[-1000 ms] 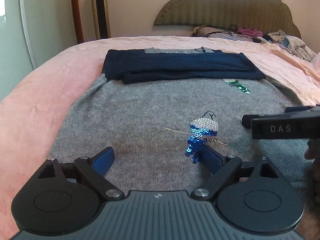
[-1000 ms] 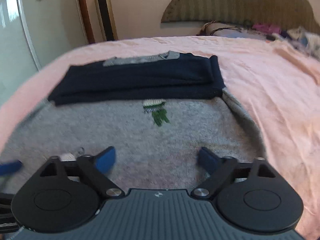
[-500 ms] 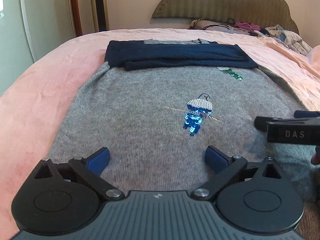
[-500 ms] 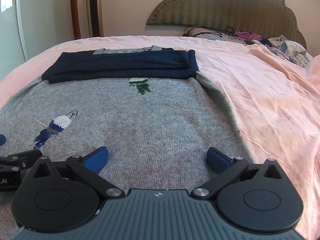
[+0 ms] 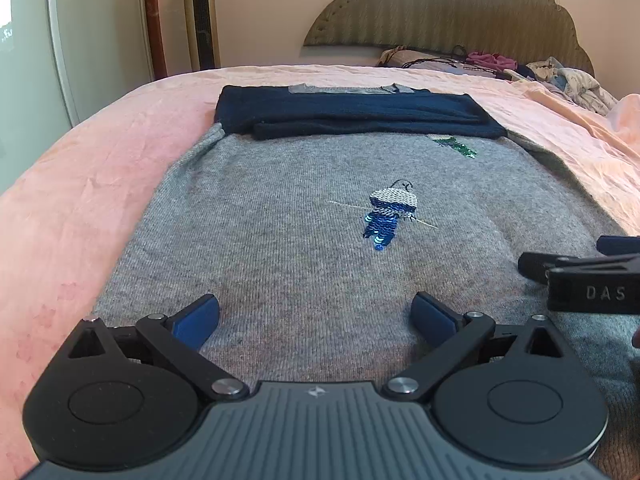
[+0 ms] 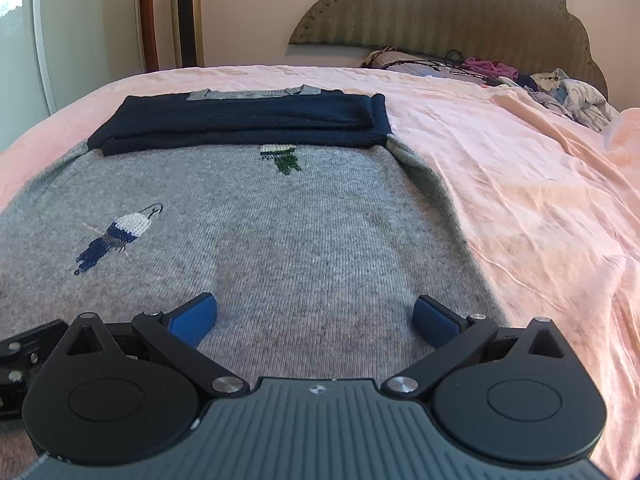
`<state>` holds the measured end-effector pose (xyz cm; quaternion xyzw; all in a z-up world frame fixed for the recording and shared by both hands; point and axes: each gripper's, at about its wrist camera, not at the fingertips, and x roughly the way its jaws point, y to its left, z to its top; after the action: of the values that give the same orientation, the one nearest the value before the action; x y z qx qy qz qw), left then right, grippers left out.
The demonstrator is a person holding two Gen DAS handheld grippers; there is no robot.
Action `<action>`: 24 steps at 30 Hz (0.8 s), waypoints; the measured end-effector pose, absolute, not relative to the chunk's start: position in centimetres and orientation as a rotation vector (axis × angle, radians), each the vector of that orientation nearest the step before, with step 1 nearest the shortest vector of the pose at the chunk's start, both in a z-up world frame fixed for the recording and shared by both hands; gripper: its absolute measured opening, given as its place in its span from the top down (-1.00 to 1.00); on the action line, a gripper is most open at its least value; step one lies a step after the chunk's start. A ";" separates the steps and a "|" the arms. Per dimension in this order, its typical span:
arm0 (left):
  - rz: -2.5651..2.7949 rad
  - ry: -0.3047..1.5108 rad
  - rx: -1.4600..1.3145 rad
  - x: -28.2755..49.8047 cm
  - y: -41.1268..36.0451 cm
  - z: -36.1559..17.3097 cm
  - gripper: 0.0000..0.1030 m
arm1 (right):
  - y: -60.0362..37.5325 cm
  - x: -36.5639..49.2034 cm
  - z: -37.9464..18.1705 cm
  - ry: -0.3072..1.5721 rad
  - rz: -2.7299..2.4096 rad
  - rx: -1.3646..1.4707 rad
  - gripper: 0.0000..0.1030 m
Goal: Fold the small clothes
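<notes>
- The left hand-held gripper (image 5: 316, 312) is hovering low over the near part of the gray sweater (image 5: 304, 248), released, its blue pads spread wide with nothing between them
- The sweater is lying flat on the pink bed sheet (image 5: 80, 184), chest side up, with its dark navy sleeves (image 5: 352, 116) already folded across the far end near the collar
- Judging from this, the step in hand looks like taking the near hem to fold the body up toward the sleeves; the hem itself is hiding under the gripper bodies, so I cannot tell how close the pads are to it
- To do it well, each gripper should be pinching both knit layers at a matching spot near its own side, then lifting together so the fold line is staying straight and the sleeves are not getting dragged
- The gray knit is looking soft, thick and finely ribbed, likely stretching and sagging if gripped only at one point
- The sequin bird (image 5: 390, 216) near the middle is glinting blue and silver; it is probably stiffer and scratchier than the wool, so pads are better kept off it
- A smaller green and white patch (image 6: 282, 158) is peeking out just below the sleeve edge
- The right hand-held gripper (image 6: 316, 316) is also released, pads wide apart above the sweater's right half, near the side seam where gray knit is meeting the wrinkled sheet
- Loose clothes (image 6: 568, 92) are piling up by the scalloped headboard (image 6: 440, 8), well apart from the sweater
</notes>
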<state>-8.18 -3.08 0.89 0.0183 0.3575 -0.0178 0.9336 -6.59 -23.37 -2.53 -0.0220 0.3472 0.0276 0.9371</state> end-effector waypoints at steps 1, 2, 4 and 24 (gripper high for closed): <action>-0.036 0.731 0.037 -8.2 -3.1 0.9 -1.00 | -23.5 -7.2 -2.6 0.700 0.063 -0.040 -1.00; -0.036 0.731 0.037 -8.2 -3.1 0.9 -1.00 | -23.7 -7.6 -2.7 0.694 0.069 -0.032 -1.00; -0.036 0.731 0.037 -8.2 -3.1 0.9 -1.00 | -24.0 -7.9 -2.7 0.692 0.078 -0.022 -1.00; -0.036 0.732 0.038 -8.2 -3.1 0.9 -1.00 | -23.7 -10.2 -2.8 0.682 0.087 -0.034 -1.00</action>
<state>-8.16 -3.08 0.86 0.0185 0.3577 -0.0176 0.9335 -10.24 -23.73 -2.77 -0.0169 0.3341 0.0427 0.9414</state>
